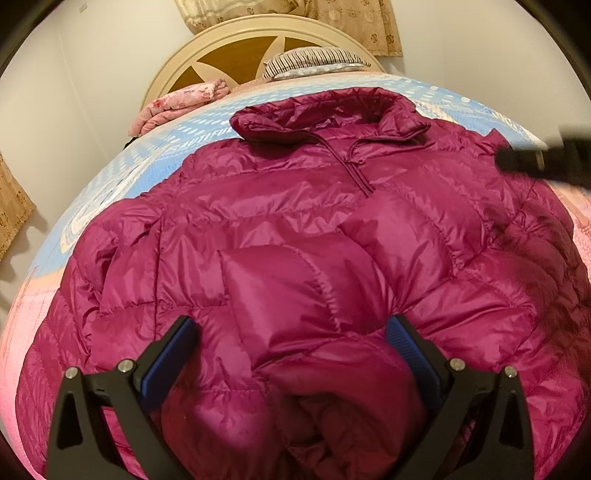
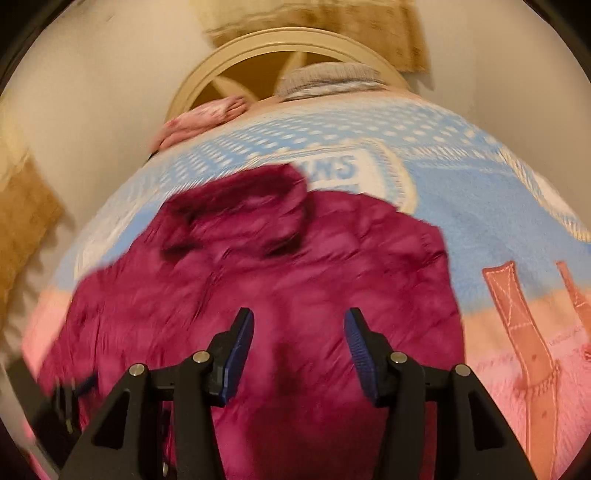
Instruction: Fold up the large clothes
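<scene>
a shiny magenta quilted down jacket (image 1: 295, 229) lies front-up across a bed covered by a blue, white and pink printed blanket (image 1: 155, 166), its stand-up collar (image 1: 325, 110) pointing toward the cream and brown rounded headboard (image 1: 236, 62). a sleeve is folded over the jacket's chest, and its cuffed end bunches between the fingers of the left tongs (image 1: 293, 332), whose blue-padded fingers stand spread on either side of it; whether the pads touch the fabric cannot be told. the right tongs (image 2: 299, 325) hang over the jacket's right side, fingers spread with nothing between them, and they show as a dark blur at the right edge of the left wrist view. on the blanket, beside the collar, part of a word reads "beautifu" in the left view; in the right view a white panel carries blue letters seen upside down, too blurred to read fully. a pink floral folded cloth (image 1: 177, 107) and a striped pillow (image 1: 314, 61) rest at the head of the bed, and beige patterned curtains (image 1: 354, 22) hang behind the headboard.
</scene>
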The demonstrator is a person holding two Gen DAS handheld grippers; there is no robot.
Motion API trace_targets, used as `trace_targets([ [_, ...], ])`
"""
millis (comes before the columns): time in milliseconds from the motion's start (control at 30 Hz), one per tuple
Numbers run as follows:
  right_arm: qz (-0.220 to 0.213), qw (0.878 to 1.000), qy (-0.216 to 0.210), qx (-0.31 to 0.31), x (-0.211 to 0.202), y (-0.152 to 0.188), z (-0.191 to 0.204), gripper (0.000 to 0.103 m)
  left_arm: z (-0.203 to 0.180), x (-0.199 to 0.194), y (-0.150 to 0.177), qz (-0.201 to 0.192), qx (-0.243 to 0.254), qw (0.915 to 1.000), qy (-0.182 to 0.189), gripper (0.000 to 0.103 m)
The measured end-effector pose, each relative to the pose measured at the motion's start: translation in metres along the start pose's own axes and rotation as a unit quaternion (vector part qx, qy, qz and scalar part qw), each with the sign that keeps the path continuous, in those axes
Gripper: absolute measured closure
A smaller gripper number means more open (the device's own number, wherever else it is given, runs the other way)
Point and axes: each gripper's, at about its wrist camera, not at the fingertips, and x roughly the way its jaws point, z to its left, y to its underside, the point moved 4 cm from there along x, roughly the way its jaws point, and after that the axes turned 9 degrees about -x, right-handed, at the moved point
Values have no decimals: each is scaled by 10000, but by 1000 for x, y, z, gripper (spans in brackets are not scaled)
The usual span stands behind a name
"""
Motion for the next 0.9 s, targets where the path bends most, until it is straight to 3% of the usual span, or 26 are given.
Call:
trace_targets([
  [233,292,9994,-5,-205,24,52,26,50,1,1,0,17,-12,10000,21,0],
  [400,285,9991,92,-316,30,55,27,46,0,1,0,52,-1,10000,15,0],
  [667,291,9986,139,-426,32,57,31,41,11,4,-3,494,-203,9977,429,0],
  [800,270,9986,142,-428,30,57,32,41,38,-38,-1,8,-449,9982,402,0],
  [900,254,9988,114,-403,30,56,31,41,80,-71,10,-380,-505,9979,118,0],
])
